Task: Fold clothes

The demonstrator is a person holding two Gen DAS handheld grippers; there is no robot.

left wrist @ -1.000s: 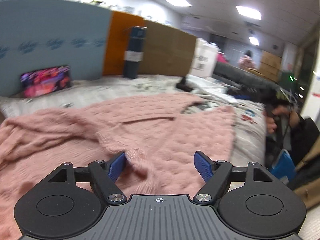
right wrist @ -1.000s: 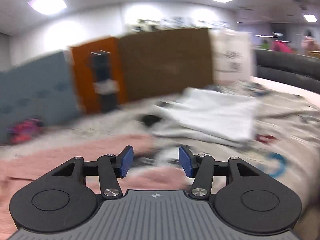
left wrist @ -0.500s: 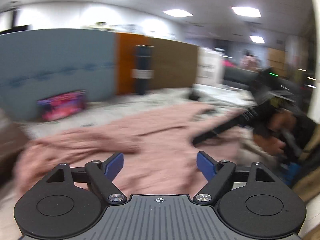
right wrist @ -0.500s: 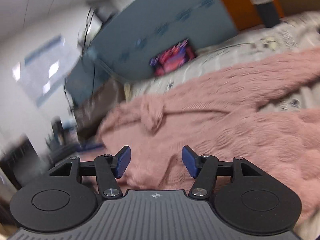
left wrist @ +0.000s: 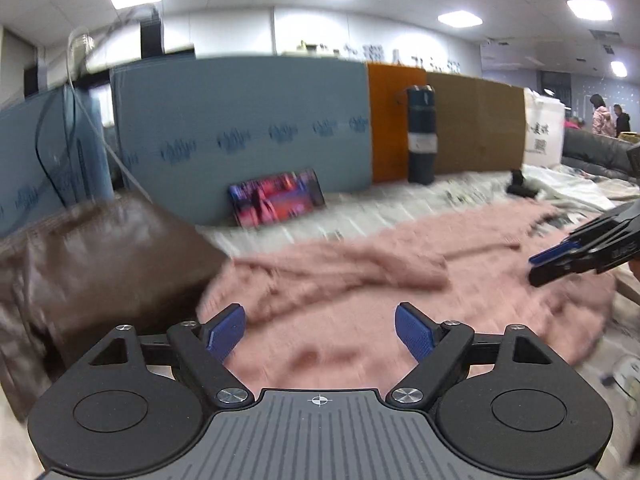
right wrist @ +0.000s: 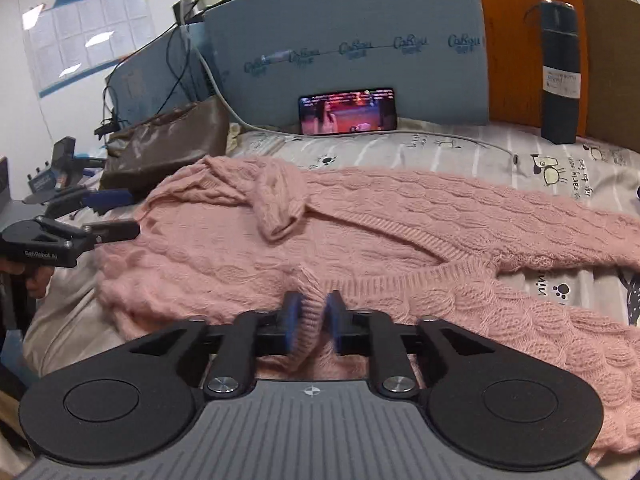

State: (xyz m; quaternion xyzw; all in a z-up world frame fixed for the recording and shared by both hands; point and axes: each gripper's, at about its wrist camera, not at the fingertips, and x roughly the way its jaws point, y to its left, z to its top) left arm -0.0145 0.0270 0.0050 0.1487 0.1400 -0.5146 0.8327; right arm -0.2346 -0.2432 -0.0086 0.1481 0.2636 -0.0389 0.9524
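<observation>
A pink cable-knit sweater (right wrist: 360, 216) lies spread on the patterned bed sheet (right wrist: 560, 160); it also shows blurred in the left wrist view (left wrist: 360, 280). My right gripper (right wrist: 311, 320) is shut on the sweater's ribbed edge near the front. It appears at the right of the left wrist view (left wrist: 548, 264). My left gripper (left wrist: 320, 330) is open and empty, low over the sweater's left end. It shows at the left of the right wrist view (right wrist: 120, 212), beside the sweater's edge.
A brown leather bag (right wrist: 168, 144) sits at the sweater's left end. A phone (right wrist: 348, 112) playing video leans on a blue board (right wrist: 360, 40). A dark bottle (right wrist: 560, 76) stands at the back right. A cable (right wrist: 440, 136) runs across the sheet.
My right gripper has swung left over the sweater and closed on its ribbed edge. My left gripper has swung left toward the brown bag, staying open.
</observation>
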